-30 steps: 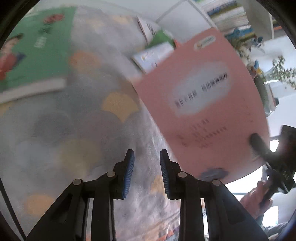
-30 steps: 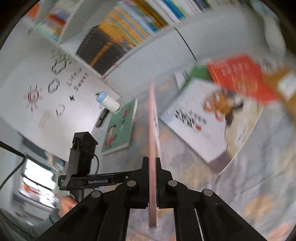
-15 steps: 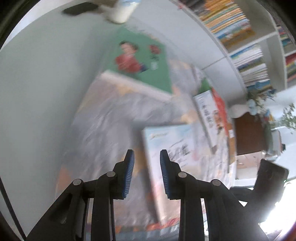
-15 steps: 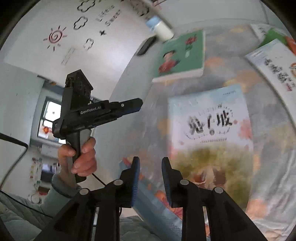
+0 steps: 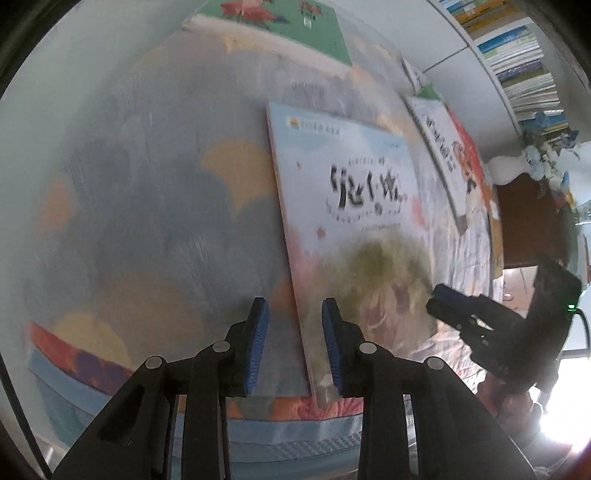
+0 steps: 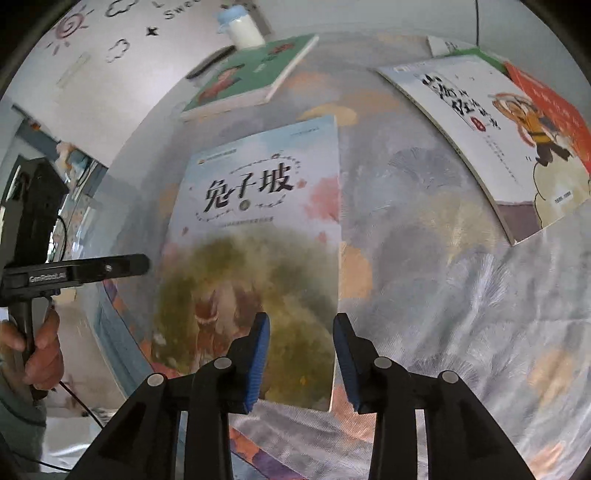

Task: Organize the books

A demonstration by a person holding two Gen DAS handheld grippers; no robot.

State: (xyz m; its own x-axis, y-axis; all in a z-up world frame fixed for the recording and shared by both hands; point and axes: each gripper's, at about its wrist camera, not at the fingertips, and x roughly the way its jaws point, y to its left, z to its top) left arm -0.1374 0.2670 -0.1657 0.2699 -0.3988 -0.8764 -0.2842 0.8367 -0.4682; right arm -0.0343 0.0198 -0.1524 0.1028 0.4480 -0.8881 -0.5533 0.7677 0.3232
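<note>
Right wrist view shows the right gripper (image 6: 301,354) with its blue pads spread apart and empty above the near edge of the pale blue book (image 6: 258,236), while the left gripper (image 5: 291,343) also stands open, holding nothing, its pads straddling that book's near left edge. A second ago the right gripper pinched a pink-backed book upright; now the book lies flat, cover up, on the patterned blanket (image 6: 424,258). Beyond lie a green book (image 6: 255,77) and a white book (image 6: 491,122); a bottle (image 6: 242,27) stands by the wall and bookshelves (image 5: 524,62) fill the far side.
</note>
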